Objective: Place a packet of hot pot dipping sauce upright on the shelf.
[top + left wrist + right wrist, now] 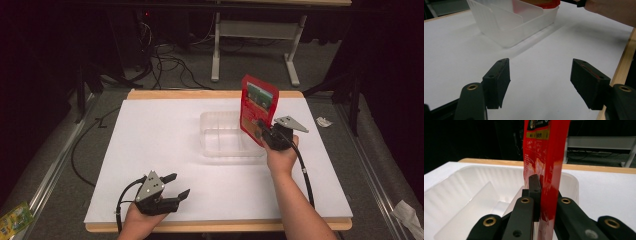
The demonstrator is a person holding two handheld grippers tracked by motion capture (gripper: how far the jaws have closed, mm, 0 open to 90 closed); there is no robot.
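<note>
High view: right tongs [261,131] clamp upright glossy red pouch [258,107]; left tongs [177,185] gape, apparently empty.

In the right gripper view the red pouch [544,165] runs off the top edge, its print too small to read, and its lower edge is hidden between the jaws clamped on it. In the left gripper view the clear bin [516,22] is cut by the top edge, the pouch shows as a red strip behind its wall, and the right hand [611,11] runs off the right edge. In the high view the green packet [15,217] on the floor is cut off at the left edge and too blurred to identify.
</note>
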